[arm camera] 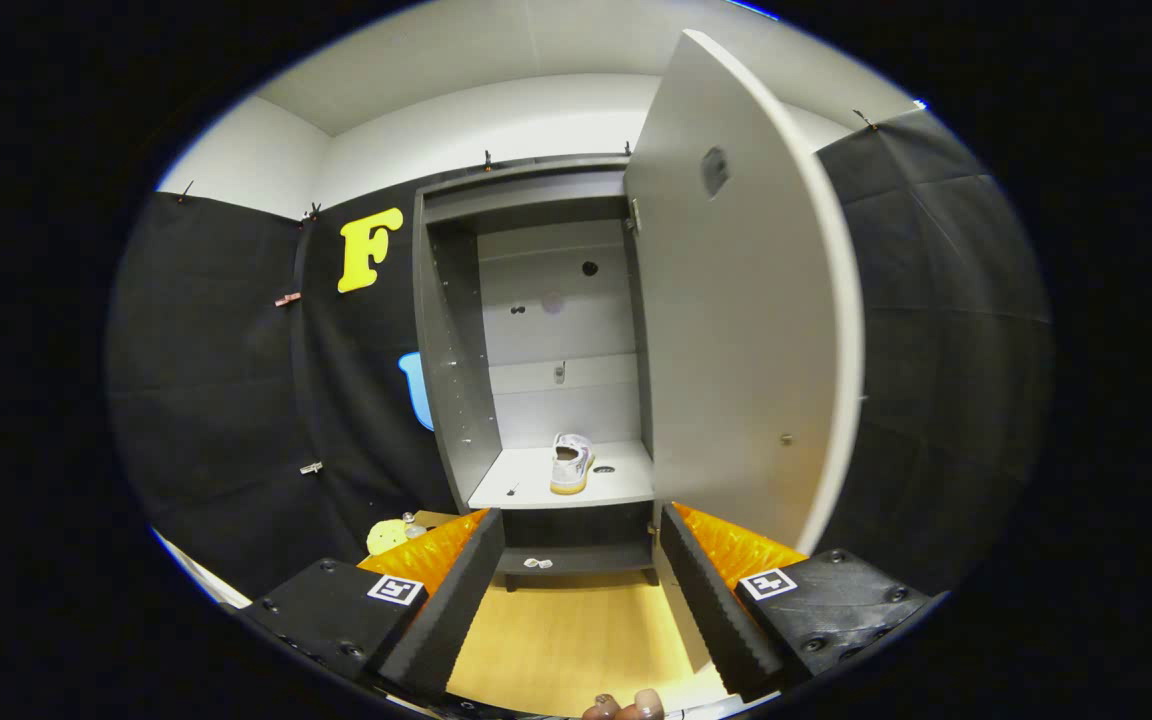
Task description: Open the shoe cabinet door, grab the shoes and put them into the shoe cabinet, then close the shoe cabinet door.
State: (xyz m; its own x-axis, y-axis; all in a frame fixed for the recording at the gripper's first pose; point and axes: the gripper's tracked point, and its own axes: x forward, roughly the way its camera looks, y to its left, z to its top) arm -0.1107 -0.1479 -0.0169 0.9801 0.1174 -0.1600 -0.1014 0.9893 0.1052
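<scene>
The grey shoe cabinet [451, 350] stands ahead against the booth wall, its door [736, 320] swung wide open to the right. A white shoe [571, 463] sits heel toward me on the cabinet's shelf [526, 485], right of the shelf's middle. My gripper [581, 590] is open, well short of the cabinet, with nothing between its fingers [456, 590]. The open door's edge rises just beyond the right finger.
The wooden floor [576, 640] lies between the fingers and the cabinet. A lower shelf [576, 560] holds two small pale objects. A yellow disc-like object [386, 537] lies on the floor left of the cabinet. Fingertips of a hand [626, 708] show beneath the gripper.
</scene>
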